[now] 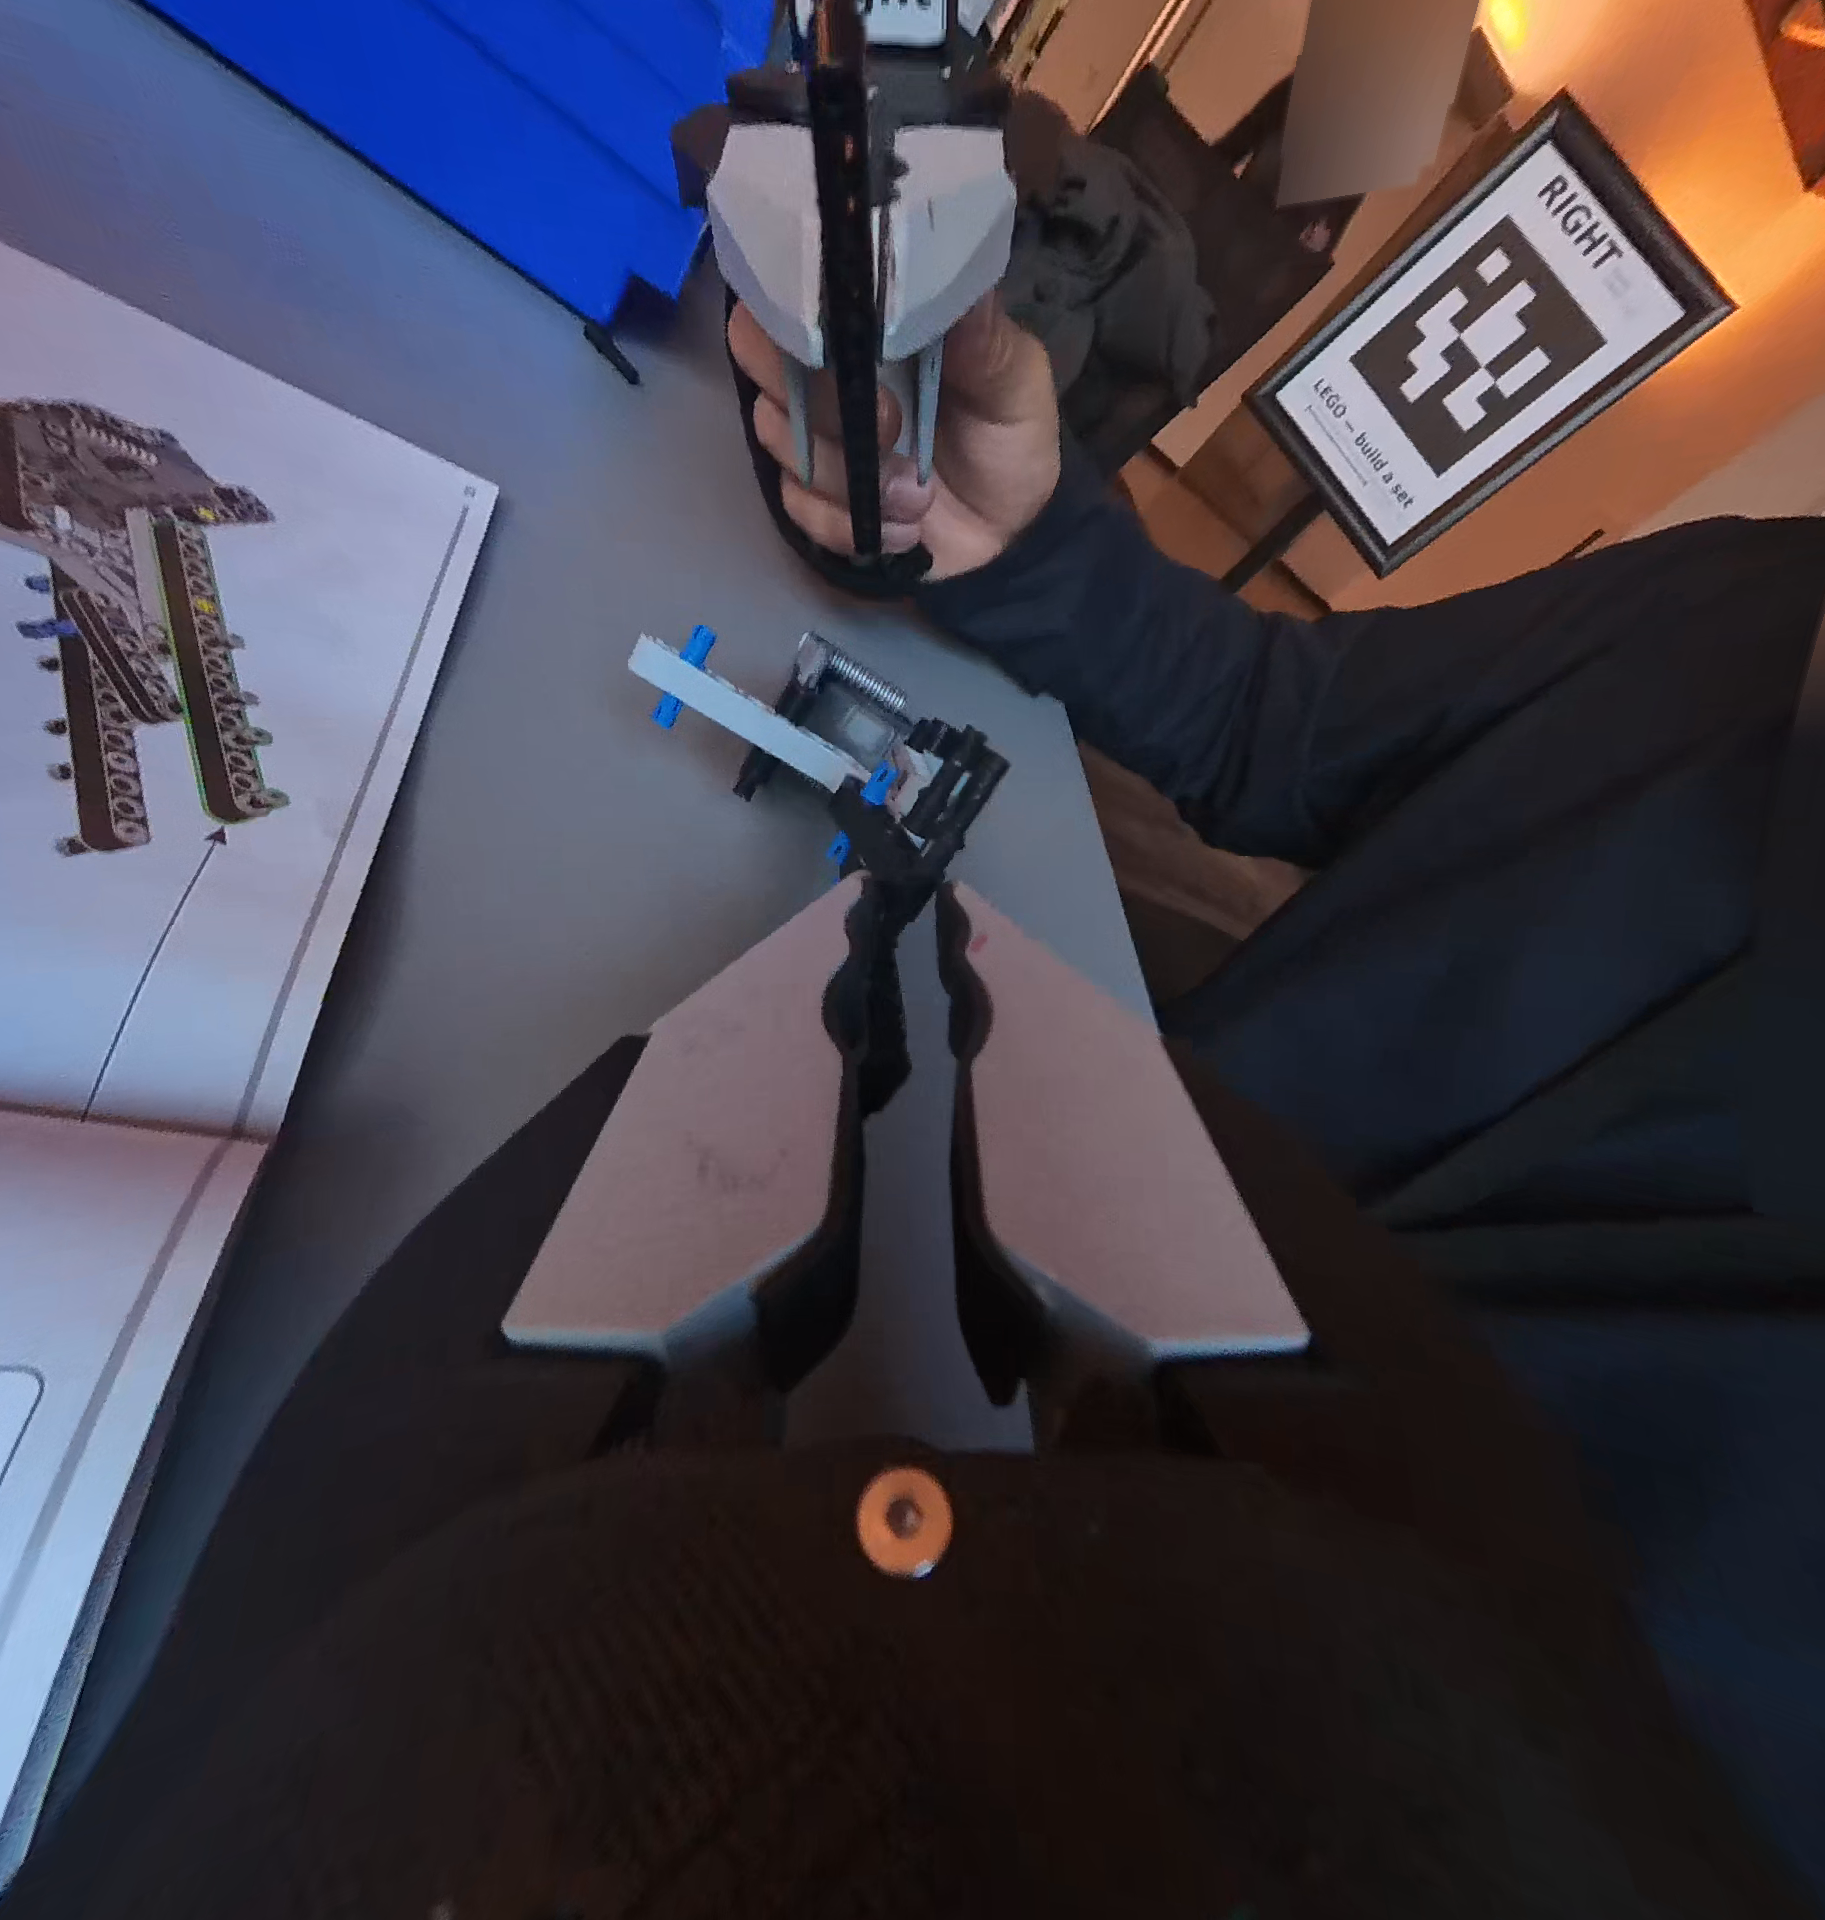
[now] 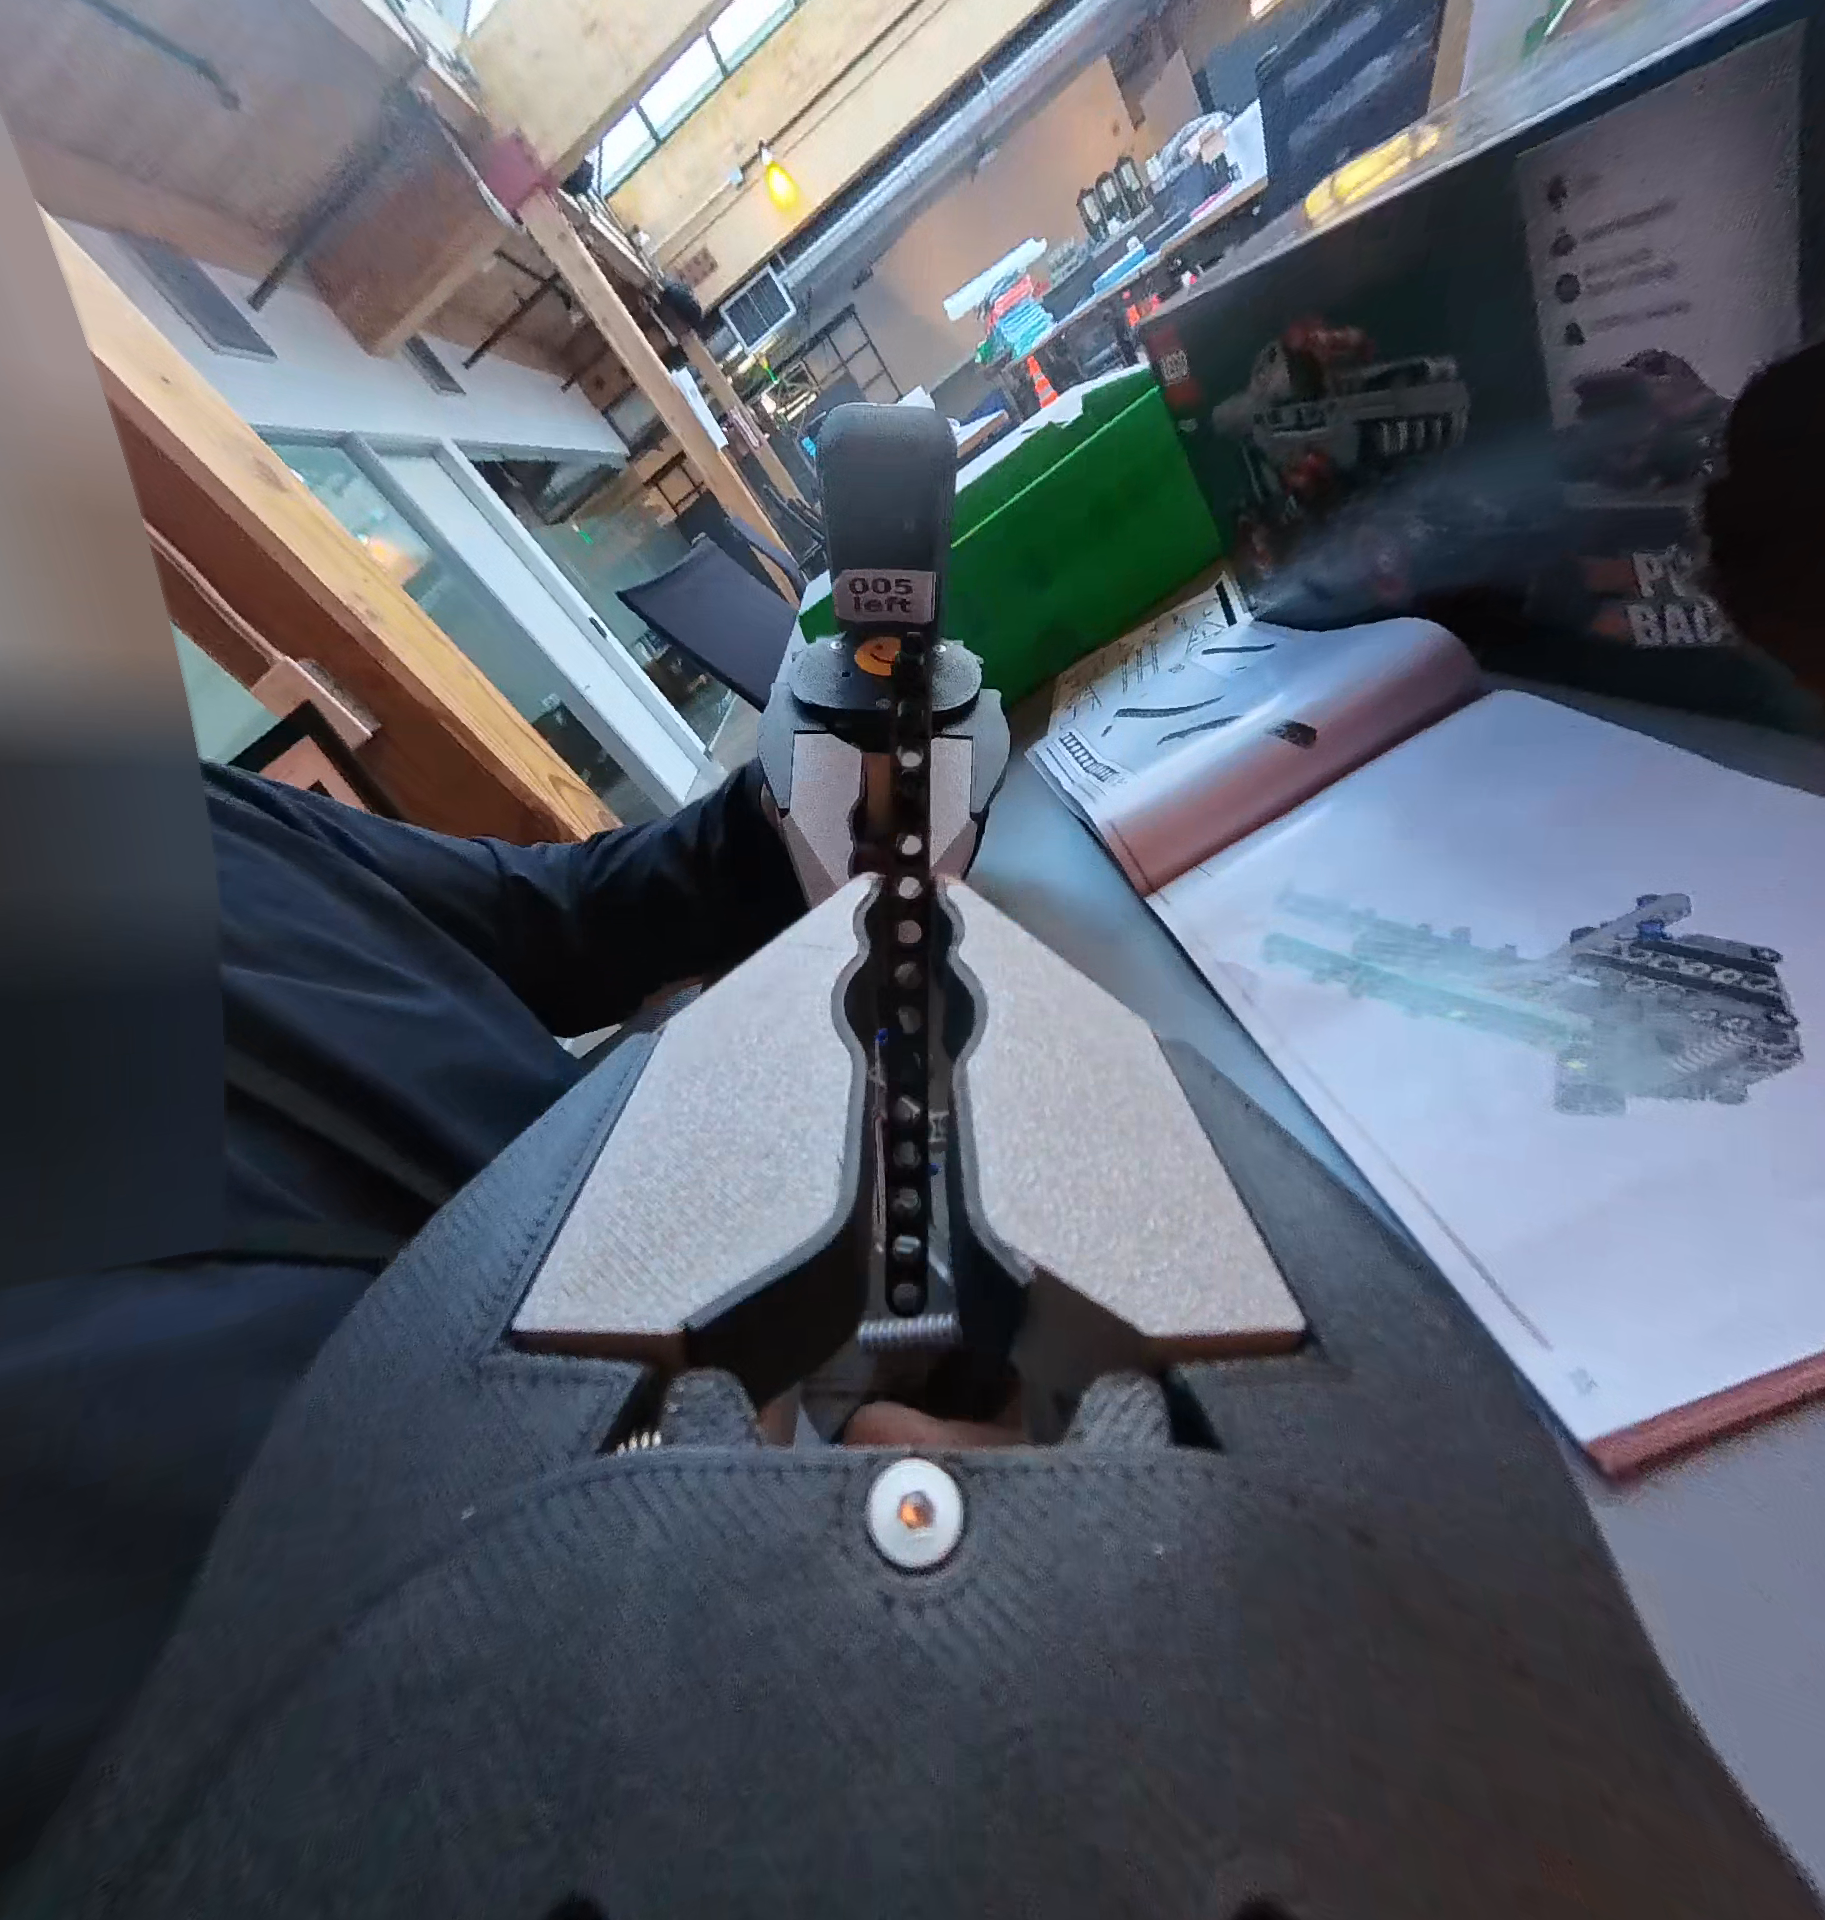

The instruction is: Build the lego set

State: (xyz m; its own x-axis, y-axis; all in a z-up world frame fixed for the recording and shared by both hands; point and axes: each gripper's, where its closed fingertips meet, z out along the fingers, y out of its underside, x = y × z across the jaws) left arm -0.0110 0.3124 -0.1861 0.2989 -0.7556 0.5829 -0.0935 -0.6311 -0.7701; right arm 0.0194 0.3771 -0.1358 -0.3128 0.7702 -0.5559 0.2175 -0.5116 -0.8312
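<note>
Two grippers face each other beside the open instruction booklet (image 1: 212, 727): your left gripper (image 1: 892, 894) clamps the small, fragile-looking lego assembly (image 1: 835, 727), your right gripper (image 2: 903, 894) pinches a long, stiff black beam (image 2: 906, 987) mid-length

Lego assembly (image 1: 835, 727) lies on table (image 1: 534, 831); instruction booklet (image 1: 212, 727) to its left.

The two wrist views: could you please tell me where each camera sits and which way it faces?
Left wrist view: sits on the left gripper, looking down across the grey table at the half-built model it holds; the right gripper, a hand and dark sleeve show.
Right wrist view: sits on the right gripper, looking along its long black beam towards the left gripper; a dark sleeve shows.
Shared: each other's gripper, the open instruction booklet.
</note>
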